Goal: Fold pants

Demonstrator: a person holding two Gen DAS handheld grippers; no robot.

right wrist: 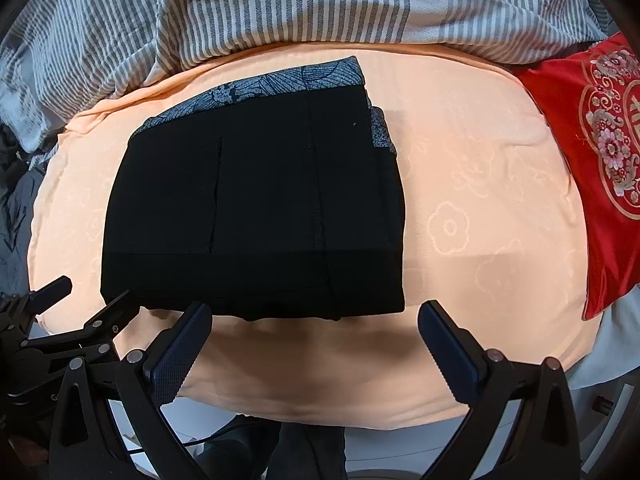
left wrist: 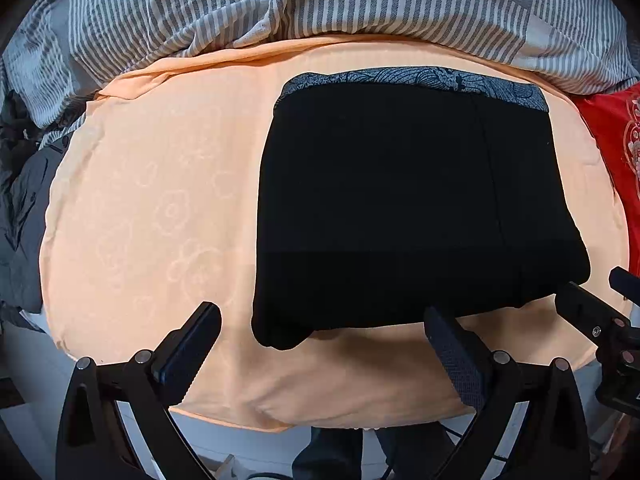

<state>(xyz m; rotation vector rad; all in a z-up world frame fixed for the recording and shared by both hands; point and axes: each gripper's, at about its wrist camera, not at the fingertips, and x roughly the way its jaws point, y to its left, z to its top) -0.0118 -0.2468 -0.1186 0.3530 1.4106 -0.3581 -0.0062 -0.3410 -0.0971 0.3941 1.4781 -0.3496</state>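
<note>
The black pants [left wrist: 416,208] lay folded into a compact, roughly rectangular bundle on the peach sheet [left wrist: 152,184] of the bed, toward the near edge of the mattress. A strip of grey patterned fabric [left wrist: 416,80] showed along the far edge of the bundle, and in the right wrist view the same patterned cloth also peeked out at the bundle's far right corner. 2 vertical seams ran down the top layer, and a darker band crossed the bundle near its front edge.

The left gripper [left wrist: 322,334] hovered just in front of the bundle's near left corner, its jaws spread wide and holding nothing; its right finger overlapped the front edge of the pants in that view, though contact could not be told. The right gripper [right wrist: 314,326] stood beside it, in front of the bundle's near right part, jaws likewise spread wide and empty, the left finger tip close to the fabric's front edge. Each gripper showed at the side of the other's view.

A grey-and-white striped duvet [right wrist: 280,4] was bunched along the far side of the bed. A red embroidered cushion [right wrist: 592,152] lay at the right, well apart from the pants. Dark grey clothing [left wrist: 24,208] was heaped at the left edge of the bed.
</note>
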